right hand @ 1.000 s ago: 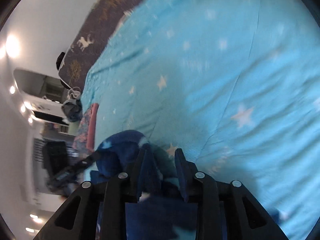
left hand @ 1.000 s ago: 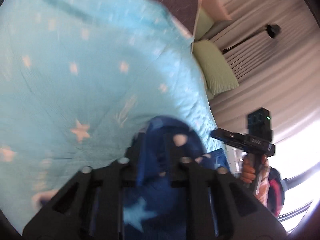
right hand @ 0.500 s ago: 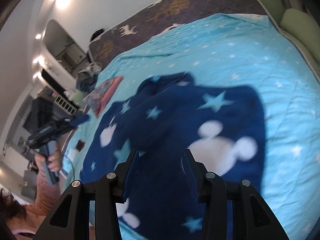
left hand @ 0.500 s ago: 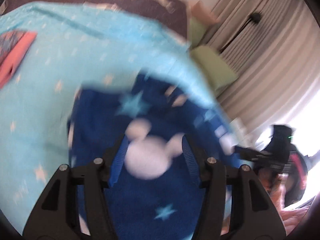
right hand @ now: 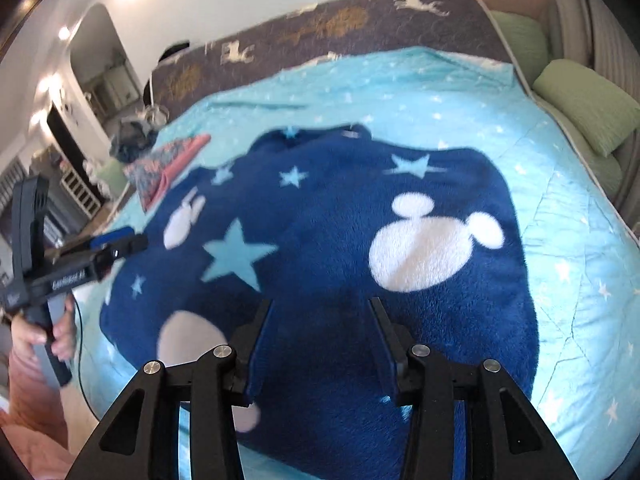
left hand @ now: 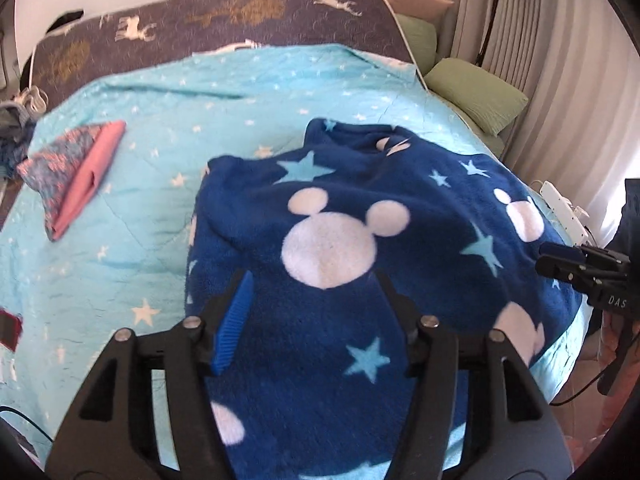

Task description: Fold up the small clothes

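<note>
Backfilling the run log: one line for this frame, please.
stage: garment spread | navy fleece garment flat on blue bedspread | left gripper open, empty | right gripper open, empty | folded pink garment aside

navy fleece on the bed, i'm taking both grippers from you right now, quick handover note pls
Left hand-held gripper: open, empty, poised over the near part of the navy fleece garment.
Right hand-held gripper: open, empty, also above the near part of the fleece.
The garment lies spread on the light blue star bedspread; its far edge, near the collar, looks rumpled.
A folded pink and patterned piece lies apart on the left of the bedspread.
Done: fleece laid out.
Left: probably smooth the far edge, then make every fold; no fold is visible yet.
</note>
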The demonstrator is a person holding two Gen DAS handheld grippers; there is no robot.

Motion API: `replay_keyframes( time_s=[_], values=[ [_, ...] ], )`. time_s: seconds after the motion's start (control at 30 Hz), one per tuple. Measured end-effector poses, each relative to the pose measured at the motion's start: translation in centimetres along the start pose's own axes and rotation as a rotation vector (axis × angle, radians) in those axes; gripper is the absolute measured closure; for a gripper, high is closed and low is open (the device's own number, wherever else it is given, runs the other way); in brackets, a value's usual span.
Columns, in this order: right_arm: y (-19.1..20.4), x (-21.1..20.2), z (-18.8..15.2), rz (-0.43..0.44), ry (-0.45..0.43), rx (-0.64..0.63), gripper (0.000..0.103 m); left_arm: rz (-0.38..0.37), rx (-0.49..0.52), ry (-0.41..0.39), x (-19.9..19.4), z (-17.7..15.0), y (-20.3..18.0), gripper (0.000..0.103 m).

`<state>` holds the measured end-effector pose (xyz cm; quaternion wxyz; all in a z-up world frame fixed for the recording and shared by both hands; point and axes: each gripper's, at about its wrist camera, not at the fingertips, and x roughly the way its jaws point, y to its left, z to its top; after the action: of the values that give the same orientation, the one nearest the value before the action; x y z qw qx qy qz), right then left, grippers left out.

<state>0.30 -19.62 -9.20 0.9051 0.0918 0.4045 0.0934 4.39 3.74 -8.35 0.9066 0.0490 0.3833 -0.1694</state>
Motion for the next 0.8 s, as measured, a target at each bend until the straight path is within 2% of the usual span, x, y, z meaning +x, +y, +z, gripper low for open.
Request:
replay_keyframes(
  time_s=[0.17,0.37,0.43,0.47,0.53,0.6,0.7,0.8],
  values=[
    [1.5,-1.4,-0.6,-0.011,-0.071,-0.042,0.057,0.034,0.038,-0.012,-0.6,-0.7,-0.5,0.036],
    [2.8,-0.9,-1.0,0.062,-0.063,-0.02,0.056,0.068,0.011,0.014,-0.1,-1.8,0.1,0.035],
    [3.3,0.5,-1.4,0.043,-0.005,-0.034,0.055,0.099,-0.026,0.038,0.2,-2.4,1.2,0.035],
    [3.3,2.2,-2.0,-0.001,0.072,-0.044,0.052,0.114,-0.042,0.049,0.3,-2.7,1.8,0.035],
    [3.2,3.5,-2.9,-0.014,0.109,-0.049,0.052,0.145,-0.093,0.076,0.7,-4.0,3.8,0.034],
    [3.7,3.1,-3.1,-0.032,0.081,-0.066,0.052,0.088,-0.176,0.093,0.6,-5.8,6.2,0.025],
    [4.6,2.3,-2.9,-0.056,0.069,-0.089,0.052,-0.001,-0.278,0.091,-0.4,-7.6,8.4,0.025],
    [5.6,1.2,-2.4,-0.006,0.04,-0.098,0.052,-0.047,-0.322,0.082,-1.5,-8.8,9.5,0.024]
  ],
)
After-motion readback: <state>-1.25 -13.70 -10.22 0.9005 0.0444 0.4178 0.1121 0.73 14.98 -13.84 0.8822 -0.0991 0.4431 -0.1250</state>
